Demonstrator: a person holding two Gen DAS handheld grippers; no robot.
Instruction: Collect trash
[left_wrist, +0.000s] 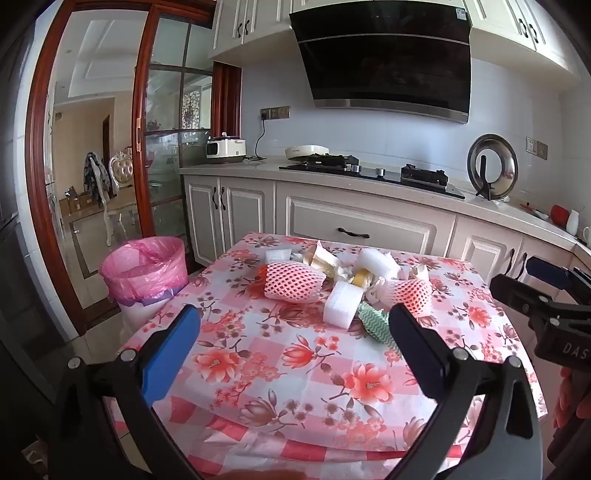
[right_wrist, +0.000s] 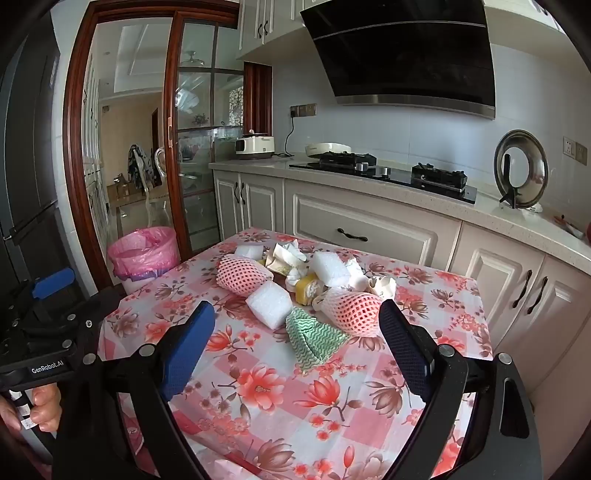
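A heap of trash lies on the far half of a table with a floral cloth (left_wrist: 280, 362) (right_wrist: 280, 391): two pink foam nets (left_wrist: 293, 282) (right_wrist: 242, 275), white foam blocks (left_wrist: 343, 304) (right_wrist: 269, 304), a green wavy cloth (left_wrist: 375, 323) (right_wrist: 314, 339), crumpled paper (right_wrist: 288, 256) and a yellow piece (right_wrist: 304, 290). A bin with a pink bag (left_wrist: 146, 269) (right_wrist: 146, 251) stands on the floor left of the table. My left gripper (left_wrist: 295, 332) is open and empty above the near table. My right gripper (right_wrist: 297, 326) is open and empty, just short of the green cloth.
Kitchen cabinets and a counter with a gas hob (left_wrist: 373, 171) run behind the table. A pot lid on a stand (left_wrist: 493, 171) sits at the right. A glass sliding door (left_wrist: 166, 140) is at the left. The right gripper's body (left_wrist: 546, 314) shows at the left view's right edge.
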